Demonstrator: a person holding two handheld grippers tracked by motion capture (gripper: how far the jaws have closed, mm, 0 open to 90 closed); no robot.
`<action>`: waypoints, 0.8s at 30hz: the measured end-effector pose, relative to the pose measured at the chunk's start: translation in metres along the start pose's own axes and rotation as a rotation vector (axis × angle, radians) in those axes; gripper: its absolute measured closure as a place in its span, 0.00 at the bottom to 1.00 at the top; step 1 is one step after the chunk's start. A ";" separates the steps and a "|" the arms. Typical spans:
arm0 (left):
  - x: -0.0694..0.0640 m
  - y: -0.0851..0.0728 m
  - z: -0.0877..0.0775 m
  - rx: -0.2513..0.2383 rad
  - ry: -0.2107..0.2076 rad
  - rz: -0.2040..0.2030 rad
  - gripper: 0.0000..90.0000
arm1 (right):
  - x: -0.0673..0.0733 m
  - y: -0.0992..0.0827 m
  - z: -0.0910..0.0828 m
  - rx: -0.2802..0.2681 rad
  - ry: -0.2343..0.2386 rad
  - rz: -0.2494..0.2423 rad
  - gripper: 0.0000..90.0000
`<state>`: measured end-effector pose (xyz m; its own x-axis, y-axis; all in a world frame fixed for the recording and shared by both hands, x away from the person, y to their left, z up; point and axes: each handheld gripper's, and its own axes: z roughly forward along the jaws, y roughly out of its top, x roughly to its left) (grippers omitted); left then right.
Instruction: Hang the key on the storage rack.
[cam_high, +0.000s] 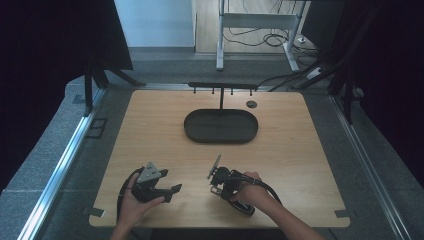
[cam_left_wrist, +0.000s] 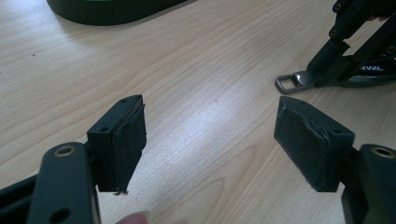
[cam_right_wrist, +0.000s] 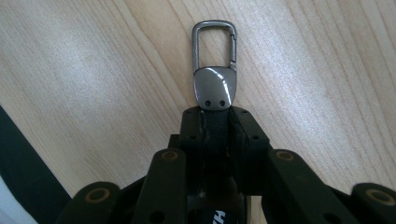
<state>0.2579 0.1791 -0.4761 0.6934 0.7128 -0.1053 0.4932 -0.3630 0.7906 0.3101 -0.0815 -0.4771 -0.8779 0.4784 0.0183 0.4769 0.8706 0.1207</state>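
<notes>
Gripping a keychain strap, right claw clamped, metal clasp protruding, left claw apart.

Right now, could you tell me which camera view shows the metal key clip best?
The right gripper view: the key clip sticks out close-up from the right gripper, shut on its strap. The left gripper view catches it sideways on the table; the high view gives a tiny glimpse.
</notes>
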 end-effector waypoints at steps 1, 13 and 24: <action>0.000 0.000 0.000 0.000 0.000 0.001 0.28 | 0.000 0.000 0.000 0.000 -0.001 0.000 0.86; -0.001 0.000 0.001 0.002 -0.001 0.003 0.29 | -0.002 -0.001 0.000 -0.008 -0.002 0.004 0.88; -0.002 0.000 0.002 0.006 -0.002 0.003 0.29 | -0.002 -0.004 -0.001 -0.027 -0.002 0.016 0.89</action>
<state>0.2579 0.1766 -0.4777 0.6959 0.7106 -0.1038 0.4940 -0.3688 0.7874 0.3098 -0.0859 -0.4770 -0.8702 0.4923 0.0188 0.4895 0.8595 0.1471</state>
